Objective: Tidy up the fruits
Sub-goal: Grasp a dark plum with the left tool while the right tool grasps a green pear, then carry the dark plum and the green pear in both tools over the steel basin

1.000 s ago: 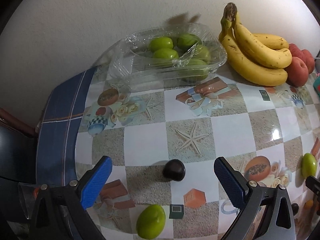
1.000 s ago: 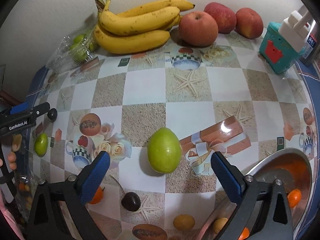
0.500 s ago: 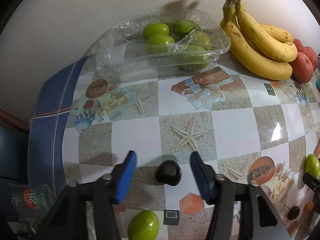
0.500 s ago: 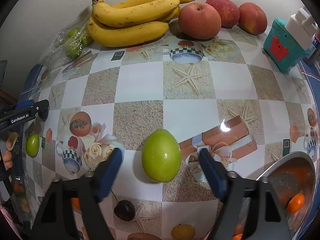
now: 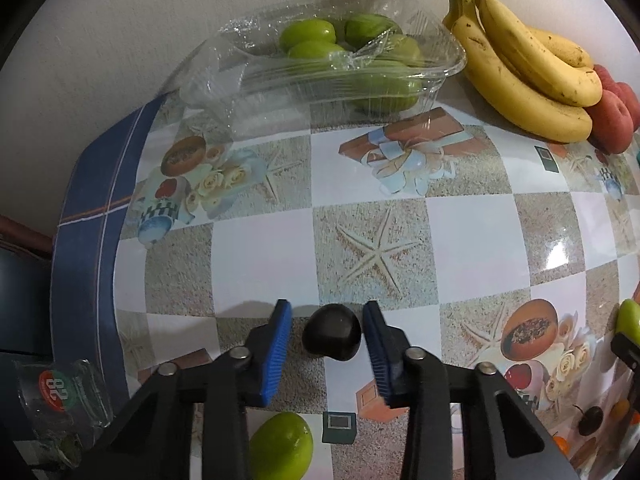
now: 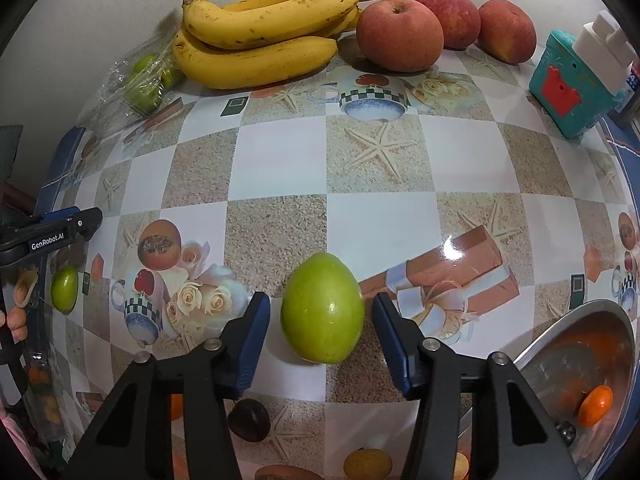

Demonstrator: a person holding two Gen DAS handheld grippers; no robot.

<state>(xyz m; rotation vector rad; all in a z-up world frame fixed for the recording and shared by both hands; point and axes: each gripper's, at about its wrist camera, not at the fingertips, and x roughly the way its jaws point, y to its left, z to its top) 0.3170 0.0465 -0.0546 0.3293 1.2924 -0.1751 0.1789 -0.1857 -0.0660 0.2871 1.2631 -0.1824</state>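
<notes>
Left wrist view: the left gripper (image 5: 326, 334) straddles a dark fruit (image 5: 332, 337) on the table (image 5: 472, 232); its right pad looks to be touching, the left pad just apart. Squeeze gently and level. At 12 o'clock sits the clear tray (image 5: 320, 76). The right gripper (image 6: 321, 330), partly spread, brackets a green fruit (image 6: 322, 307) without touching.

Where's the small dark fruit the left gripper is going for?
In the left wrist view, the dark fruit lies on the tablecloth between the left gripper fingers, just below the starfish print.
</notes>
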